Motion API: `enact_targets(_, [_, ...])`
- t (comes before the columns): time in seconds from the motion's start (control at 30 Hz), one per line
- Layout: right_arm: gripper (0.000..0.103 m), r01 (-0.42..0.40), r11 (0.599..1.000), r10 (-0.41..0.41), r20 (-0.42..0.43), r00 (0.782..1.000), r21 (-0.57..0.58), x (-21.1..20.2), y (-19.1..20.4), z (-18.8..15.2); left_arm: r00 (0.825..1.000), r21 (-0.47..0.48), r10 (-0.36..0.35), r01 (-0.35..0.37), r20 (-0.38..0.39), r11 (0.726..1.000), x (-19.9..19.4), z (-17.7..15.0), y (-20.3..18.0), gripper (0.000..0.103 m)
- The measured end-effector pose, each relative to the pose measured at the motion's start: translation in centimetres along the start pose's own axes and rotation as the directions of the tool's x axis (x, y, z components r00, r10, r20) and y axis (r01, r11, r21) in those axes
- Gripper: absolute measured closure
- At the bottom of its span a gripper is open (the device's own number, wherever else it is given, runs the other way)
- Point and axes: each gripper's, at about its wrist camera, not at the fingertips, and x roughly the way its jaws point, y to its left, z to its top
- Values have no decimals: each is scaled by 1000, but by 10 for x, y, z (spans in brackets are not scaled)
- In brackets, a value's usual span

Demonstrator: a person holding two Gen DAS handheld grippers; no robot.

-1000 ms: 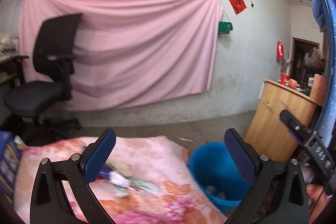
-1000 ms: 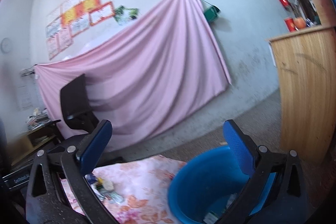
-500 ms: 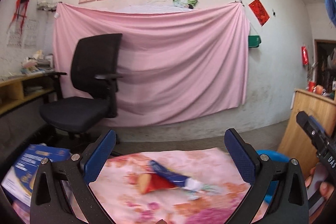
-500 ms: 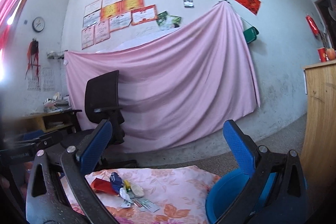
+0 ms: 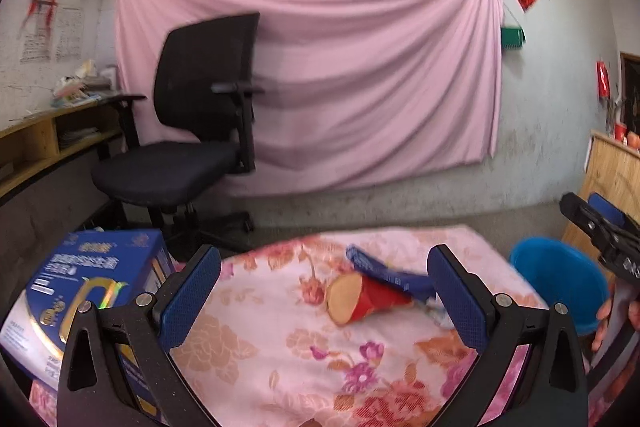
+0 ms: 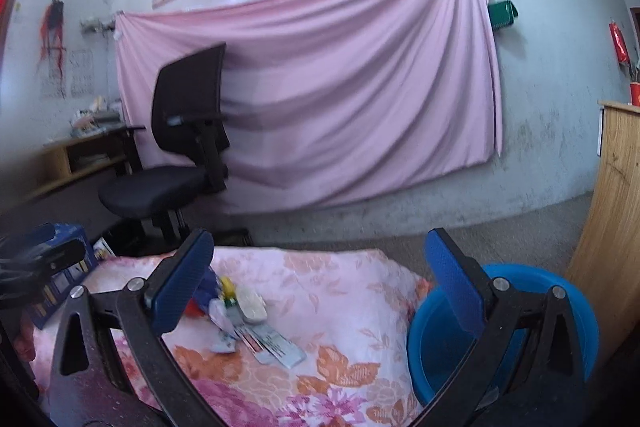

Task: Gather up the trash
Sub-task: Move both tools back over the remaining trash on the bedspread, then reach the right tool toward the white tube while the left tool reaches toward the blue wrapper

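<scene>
Trash lies on a pink floral cloth (image 5: 256, 351): a red paper cup (image 5: 366, 299) on its side and a blue wrapper (image 5: 384, 269) behind it. In the right wrist view I see white and printed wrappers (image 6: 268, 341) and a pale lump (image 6: 252, 307) on the same cloth (image 6: 340, 307). A blue bucket (image 5: 560, 279) stands at the cloth's right end, also in the right wrist view (image 6: 444, 343). My left gripper (image 5: 324, 299) is open above the cloth, empty, near the cup. My right gripper (image 6: 320, 295) is open and empty, between trash and bucket.
A blue printed box (image 5: 84, 279) stands at the cloth's left edge. A black office chair (image 5: 188, 131) is behind, before a pink hanging sheet (image 5: 360, 75). A wooden cabinet (image 6: 612, 227) rises right of the bucket. A hand (image 5: 612, 311) holds the right gripper.
Both views have tilted down and closer to the cloth, so the trash looks larger. The left gripper has swung left from the bucket; the blue box came into view. Both stay open.
</scene>
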Motion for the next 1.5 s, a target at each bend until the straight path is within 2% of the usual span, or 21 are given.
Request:
enact_targets(0.17, [0,16,998,-7,-156,988,56,27,-13,-11,991,54,-11,18,-136,998,30,-13,-3,2])
enact_targets(0.27, [0,12,996,12,-258,966,91,45,-20,-18,978,31,-46,53,-204,998,48,-16,0,2])
enact_targets(0.37, [0,-2,995,37,-342,939,102,60,-21,-26,969,13,-60,65,-239,998,60,-17,2,4])
enact_targets(0.4, [3,-9,995,46,-364,930,102,64,-21,-28,967,5,-67,71,-246,997,63,-18,3,6])
enact_targets(0.47, [10,-23,995,60,-401,914,97,71,-18,-31,958,-8,-101,102,-269,995,70,-18,3,24])
enact_targets(0.5, [13,-33,995,70,-417,906,96,73,-17,-32,953,-10,-113,115,-282,993,72,-19,3,28])
enact_targets(0.57, [18,-61,994,95,-451,887,91,78,-13,-36,942,-9,-136,140,-306,990,76,-20,2,48])
enact_targets(0.67, [28,-93,992,121,-489,864,81,84,-7,-40,925,-1,-166,176,-342,984,83,-23,-3,69])
enact_targets(0.77, [33,-124,990,144,-528,837,73,90,-1,-45,911,6,-189,205,-367,979,90,-23,-7,80])
enact_targets(0.87, [34,-157,984,175,-578,797,81,102,3,-51,897,26,-193,221,-398,975,95,-25,-13,86])
enact_targets(0.93, [36,-175,980,193,-615,765,90,109,5,-56,892,40,-191,226,-409,973,98,-27,-16,91])
enact_targets(0.97, [36,-181,979,199,-627,754,93,111,6,-57,892,52,-186,226,-411,973,98,-27,-18,99])
enact_targets(1.0, [36,-184,979,200,-634,747,92,113,7,-59,893,59,-182,226,-411,972,97,-27,-19,101])
enact_targets(1.17, [39,-202,978,187,-644,742,50,109,16,-60,898,86,-181,234,-402,968,96,-28,-24,103])
enact_targets(1.3, [50,-225,974,179,-655,734,13,104,23,-61,899,79,-190,239,-396,968,91,-29,-24,103])
enact_targets(1.5, [57,-235,971,201,-654,729,36,101,21,-61,893,43,-211,248,-397,968,79,-32,-29,103])
